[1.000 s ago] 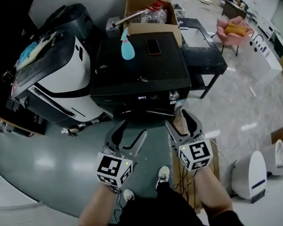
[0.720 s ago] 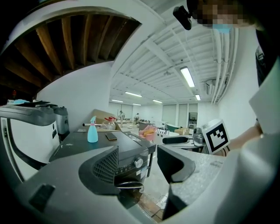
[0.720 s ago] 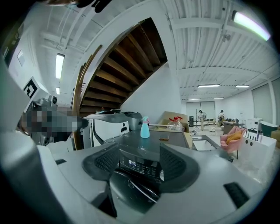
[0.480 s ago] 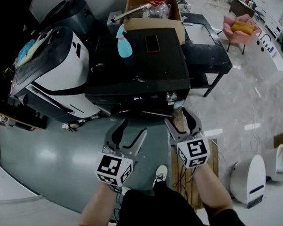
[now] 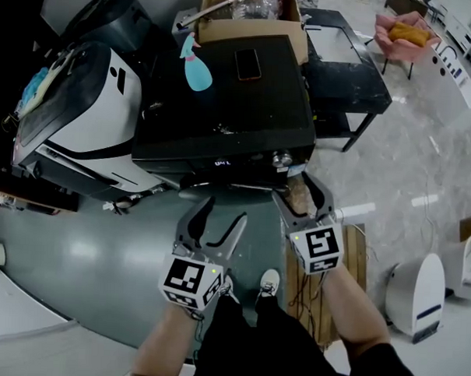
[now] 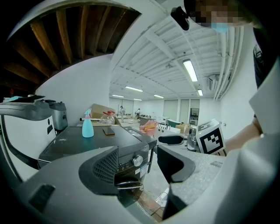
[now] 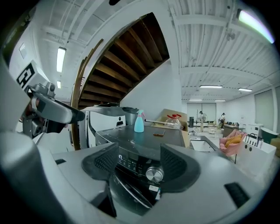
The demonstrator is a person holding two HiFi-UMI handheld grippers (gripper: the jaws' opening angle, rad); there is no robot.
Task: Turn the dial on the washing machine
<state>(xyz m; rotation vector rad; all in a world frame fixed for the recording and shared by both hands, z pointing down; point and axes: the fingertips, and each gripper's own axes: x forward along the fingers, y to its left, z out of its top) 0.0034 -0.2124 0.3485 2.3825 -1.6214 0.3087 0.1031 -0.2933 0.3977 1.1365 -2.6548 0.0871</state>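
Fingers (image 7: 179, 168) of the right gripper (image 5: 294, 194) are spread and empty, framing the dial (image 7: 154, 174) on the washer (image 5: 223, 105) front but short of it. The turn looks unstarted. The left gripper (image 5: 221, 215) is also spread and idle — closing in, clenching and twisting are all left.

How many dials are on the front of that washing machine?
1. The silver dial sits at the right end of the washing machine's front, right of the lit display. Part of the front is hidden, so there may be others.
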